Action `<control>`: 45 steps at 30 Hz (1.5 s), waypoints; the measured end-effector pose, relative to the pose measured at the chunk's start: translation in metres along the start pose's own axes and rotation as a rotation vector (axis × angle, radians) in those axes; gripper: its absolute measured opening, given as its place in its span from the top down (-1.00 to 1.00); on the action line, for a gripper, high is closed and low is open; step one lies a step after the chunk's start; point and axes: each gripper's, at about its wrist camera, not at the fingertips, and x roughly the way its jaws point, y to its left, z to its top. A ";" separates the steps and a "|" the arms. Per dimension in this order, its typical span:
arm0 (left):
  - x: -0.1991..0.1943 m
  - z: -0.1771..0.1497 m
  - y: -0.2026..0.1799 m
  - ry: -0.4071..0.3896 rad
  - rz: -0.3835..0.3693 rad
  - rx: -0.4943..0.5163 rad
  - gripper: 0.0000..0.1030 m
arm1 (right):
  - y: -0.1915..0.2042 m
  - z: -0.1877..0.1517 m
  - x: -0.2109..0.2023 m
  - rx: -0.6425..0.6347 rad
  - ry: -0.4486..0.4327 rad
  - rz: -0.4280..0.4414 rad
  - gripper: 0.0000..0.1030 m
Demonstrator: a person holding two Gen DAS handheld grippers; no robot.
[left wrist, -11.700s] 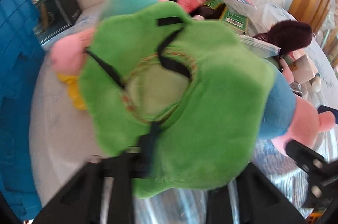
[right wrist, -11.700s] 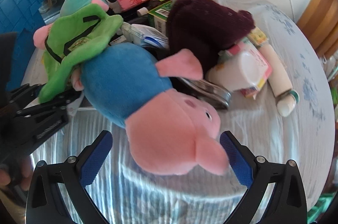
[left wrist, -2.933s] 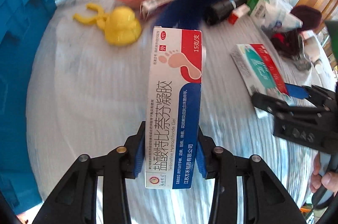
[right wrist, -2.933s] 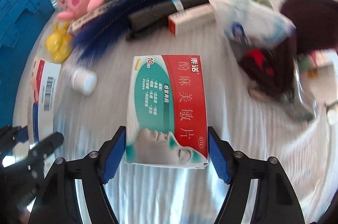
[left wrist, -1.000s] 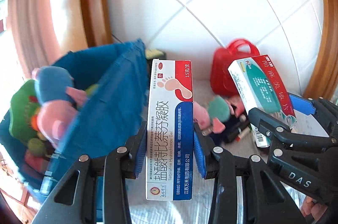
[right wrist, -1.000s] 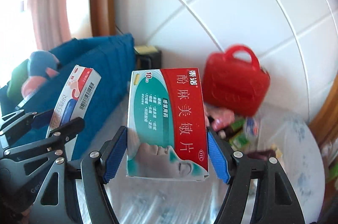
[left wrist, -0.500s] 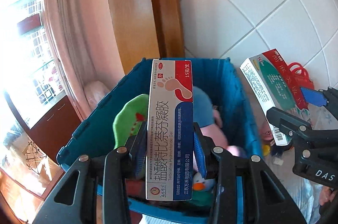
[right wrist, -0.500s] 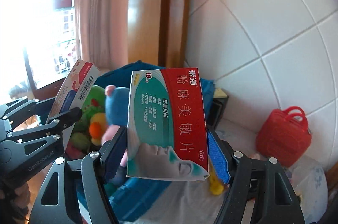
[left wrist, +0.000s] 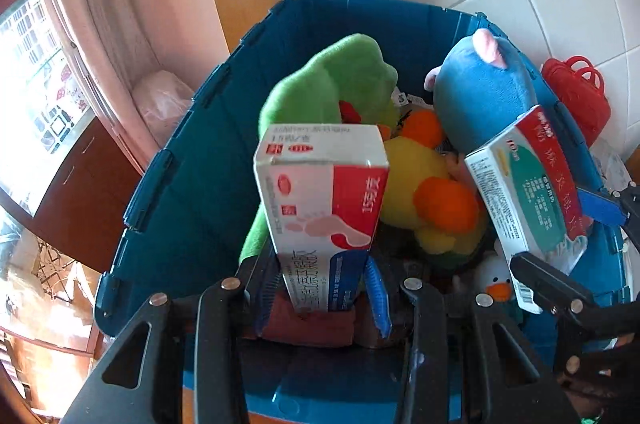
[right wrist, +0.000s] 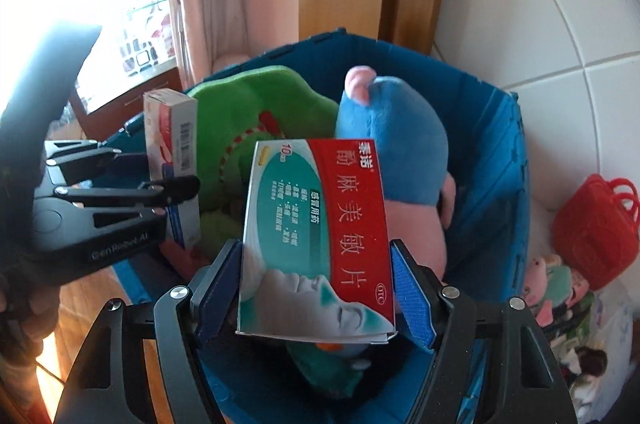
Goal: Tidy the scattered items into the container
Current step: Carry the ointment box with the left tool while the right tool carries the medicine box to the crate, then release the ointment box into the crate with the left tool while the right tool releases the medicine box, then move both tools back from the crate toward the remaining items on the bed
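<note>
Rectangular cardboard cartons [left wrist: 320,191] over plush toys [left wrist: 480,95]

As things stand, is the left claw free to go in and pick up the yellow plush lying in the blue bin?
Probably not yet. The left claw hangs over the blue bin with the yellow plush just ahead and uncovered, but its jaws are shut on the foot-cream box; that must drop first.
</note>
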 end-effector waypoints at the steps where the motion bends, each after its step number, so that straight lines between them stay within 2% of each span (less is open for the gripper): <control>1: 0.005 0.003 -0.003 0.019 -0.009 0.005 0.25 | -0.006 -0.001 0.010 0.013 0.023 -0.021 -0.40; 7: 0.029 0.024 -0.015 0.088 -0.020 0.046 0.25 | -0.039 0.020 0.054 0.050 0.136 -0.154 -0.40; 11: 0.037 0.032 -0.024 0.104 -0.019 0.067 0.25 | -0.053 0.024 0.076 0.085 0.219 -0.149 -0.39; 18: 0.038 0.032 -0.024 0.108 -0.031 0.058 0.25 | -0.041 0.012 0.082 0.041 0.265 -0.146 -0.40; 20: 0.036 0.030 -0.023 0.109 -0.037 0.057 0.16 | -0.041 0.009 0.083 0.037 0.274 -0.153 -0.40; 25: 0.028 0.026 -0.024 0.081 -0.047 0.060 0.05 | -0.039 0.014 0.082 0.034 0.291 -0.154 -0.67; 26: 0.025 0.025 -0.024 0.070 -0.052 0.062 0.02 | -0.038 0.015 0.080 0.035 0.289 -0.154 -0.75; 30: 0.009 0.020 -0.020 0.026 -0.064 0.051 -0.01 | -0.040 0.015 0.068 0.057 0.259 -0.149 -0.80; 35: -0.016 0.009 -0.015 -0.035 -0.091 0.029 -0.01 | -0.039 0.008 0.038 0.075 0.183 -0.121 -1.00; 42: -0.044 -0.013 -0.008 -0.154 -0.093 -0.065 -0.06 | -0.035 -0.009 -0.007 0.119 0.052 -0.094 -0.99; 45: -0.055 -0.027 -0.012 -0.224 -0.041 -0.093 -0.06 | -0.033 -0.021 -0.027 0.143 -0.025 -0.111 -1.00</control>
